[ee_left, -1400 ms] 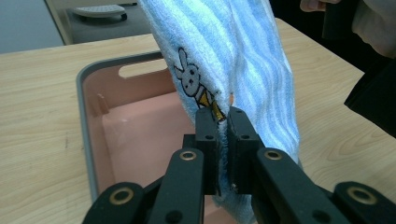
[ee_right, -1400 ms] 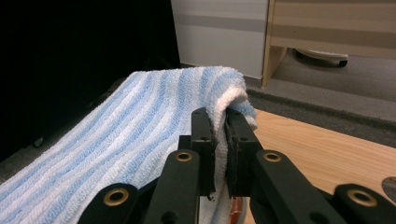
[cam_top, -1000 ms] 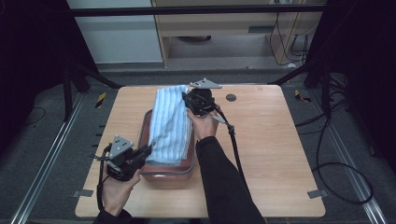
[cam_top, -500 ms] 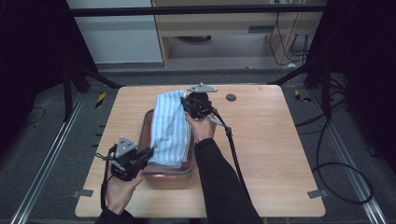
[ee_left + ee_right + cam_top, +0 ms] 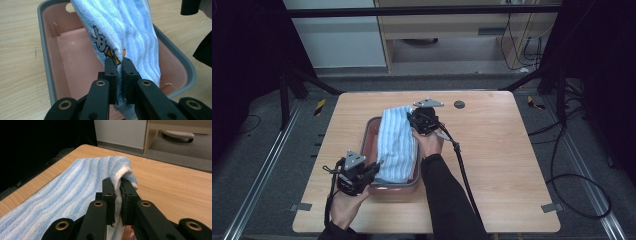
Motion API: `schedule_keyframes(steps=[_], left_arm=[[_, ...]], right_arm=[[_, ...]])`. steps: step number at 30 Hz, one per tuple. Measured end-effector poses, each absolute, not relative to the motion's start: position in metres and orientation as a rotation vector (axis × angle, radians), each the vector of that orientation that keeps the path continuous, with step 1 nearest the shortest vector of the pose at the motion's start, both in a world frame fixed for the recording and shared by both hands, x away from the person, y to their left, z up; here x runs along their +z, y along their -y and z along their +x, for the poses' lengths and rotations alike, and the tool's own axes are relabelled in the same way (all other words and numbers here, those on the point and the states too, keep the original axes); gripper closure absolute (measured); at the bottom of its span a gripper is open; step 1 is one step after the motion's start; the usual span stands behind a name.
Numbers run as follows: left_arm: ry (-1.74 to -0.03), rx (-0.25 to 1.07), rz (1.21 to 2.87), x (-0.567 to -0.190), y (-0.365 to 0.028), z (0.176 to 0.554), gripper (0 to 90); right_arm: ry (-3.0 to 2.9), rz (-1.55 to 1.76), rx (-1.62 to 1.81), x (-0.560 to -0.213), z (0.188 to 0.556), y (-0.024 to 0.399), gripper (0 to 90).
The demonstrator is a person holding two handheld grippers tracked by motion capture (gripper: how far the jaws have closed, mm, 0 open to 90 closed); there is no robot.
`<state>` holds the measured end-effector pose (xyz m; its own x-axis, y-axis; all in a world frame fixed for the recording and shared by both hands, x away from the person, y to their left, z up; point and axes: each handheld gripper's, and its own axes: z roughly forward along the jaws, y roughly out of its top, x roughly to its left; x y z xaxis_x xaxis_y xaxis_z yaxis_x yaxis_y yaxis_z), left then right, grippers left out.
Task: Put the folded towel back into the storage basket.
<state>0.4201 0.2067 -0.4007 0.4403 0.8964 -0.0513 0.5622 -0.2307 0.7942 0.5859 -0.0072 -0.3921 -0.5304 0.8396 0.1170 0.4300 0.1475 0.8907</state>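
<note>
Towel (image 5: 397, 142), blue-and-white striped, hangs stretched lengthwise over the pink tub (image 5: 371, 131) in the middle of the bench (image 5: 502, 165), held at both ends. At the near left, the left gripper (image 5: 373, 169) has its jaws clamped tight on the towel's near corner; the left gripper view shows that corner (image 5: 119, 62) pinched just beside a small rabbit print (image 5: 101, 41), with the cloth draping down into the tub (image 5: 62, 62) below. Moving right, the towel's middle sags across the tub, covering most of its opening, while the pink floor on the left side is bare. At the far right end, the right gripper (image 5: 418, 116) has its jaws closed on a bunched fold of the towel (image 5: 123, 173), lifted above the far rim.

Judging by this, the towel is gripped and positioned over the tub but not yet settled inside. What seems left is lowering both ends so the cloth drops within the walls, then releasing.
</note>
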Motion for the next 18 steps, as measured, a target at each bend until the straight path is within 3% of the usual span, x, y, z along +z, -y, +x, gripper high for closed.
schedule_keyframes(steps=[18], left_arm=[[-1.306,0.496,1.949,-0.418,-0.210,0.426,84.2]], right_arm=[[-2.092,1.220,1.288,-0.420,0.591,-0.003,83.6]])
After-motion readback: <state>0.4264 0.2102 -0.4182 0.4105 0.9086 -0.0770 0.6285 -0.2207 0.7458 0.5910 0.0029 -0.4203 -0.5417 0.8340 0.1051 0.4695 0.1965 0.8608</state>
